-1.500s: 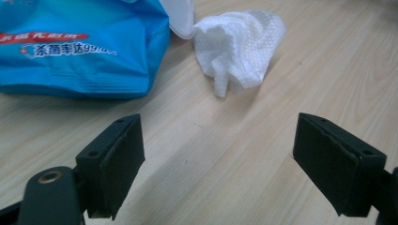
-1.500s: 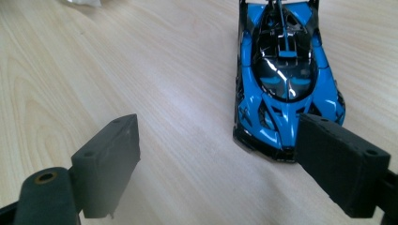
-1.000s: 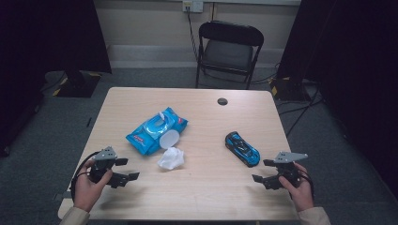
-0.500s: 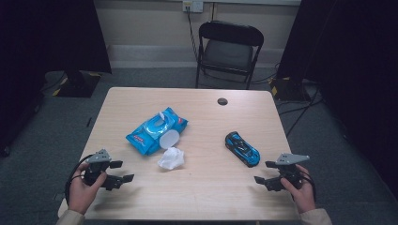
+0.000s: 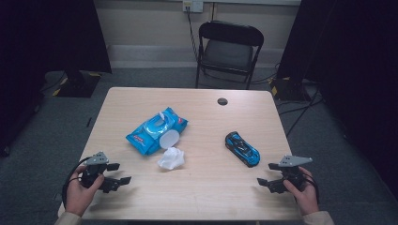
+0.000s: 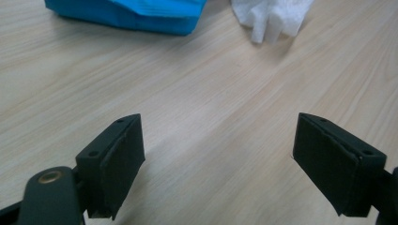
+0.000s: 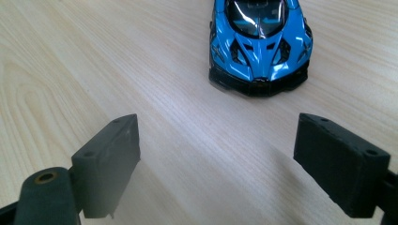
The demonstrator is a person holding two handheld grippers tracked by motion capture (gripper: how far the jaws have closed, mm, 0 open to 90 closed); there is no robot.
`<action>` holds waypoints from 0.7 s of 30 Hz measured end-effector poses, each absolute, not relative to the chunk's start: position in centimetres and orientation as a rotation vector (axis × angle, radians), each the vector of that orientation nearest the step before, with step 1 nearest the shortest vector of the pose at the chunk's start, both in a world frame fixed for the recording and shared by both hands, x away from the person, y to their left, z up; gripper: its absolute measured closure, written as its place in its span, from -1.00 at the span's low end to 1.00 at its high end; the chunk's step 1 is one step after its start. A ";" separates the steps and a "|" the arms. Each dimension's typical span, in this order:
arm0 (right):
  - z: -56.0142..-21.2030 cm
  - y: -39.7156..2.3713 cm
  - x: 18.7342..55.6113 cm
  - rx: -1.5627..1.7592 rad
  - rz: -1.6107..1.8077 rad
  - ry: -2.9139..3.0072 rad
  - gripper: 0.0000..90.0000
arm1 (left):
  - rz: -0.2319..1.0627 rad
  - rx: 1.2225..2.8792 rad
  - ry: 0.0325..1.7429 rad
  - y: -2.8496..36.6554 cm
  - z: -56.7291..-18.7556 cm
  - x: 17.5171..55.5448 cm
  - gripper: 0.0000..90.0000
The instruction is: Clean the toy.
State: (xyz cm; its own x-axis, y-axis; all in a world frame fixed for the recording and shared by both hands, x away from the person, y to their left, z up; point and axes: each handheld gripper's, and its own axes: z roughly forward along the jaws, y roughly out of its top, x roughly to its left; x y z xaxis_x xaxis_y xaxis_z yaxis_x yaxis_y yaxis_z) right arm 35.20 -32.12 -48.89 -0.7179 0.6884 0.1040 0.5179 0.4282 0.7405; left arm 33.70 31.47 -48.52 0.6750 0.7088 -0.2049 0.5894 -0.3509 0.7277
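Approach step, nothing gripped. Left claw (image 5: 117, 173) gapes wide; crumpled wipe (image 5: 171, 158) ahead of it, well apart. Right claw (image 5: 267, 174) also agape, empty; toy car (image 7: 259, 40) just ahead on counter (image 5: 206, 197). Next: advance, straddle, close.
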 end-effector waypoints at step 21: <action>-50.1 -33.1 34.9 1.090 1.100 2.464 -0.68 | 0.208 2.096 1.011 32.8 -49.4 33.0 -0.63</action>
State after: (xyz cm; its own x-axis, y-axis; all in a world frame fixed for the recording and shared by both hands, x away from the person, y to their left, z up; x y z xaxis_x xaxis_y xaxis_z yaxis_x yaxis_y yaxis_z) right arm 34.89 -33.13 -50.07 -0.6964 0.7125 0.0856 0.5394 0.4411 0.7173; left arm 33.04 32.82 -49.44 0.6694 0.7217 -0.1765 0.5930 -0.3759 0.7121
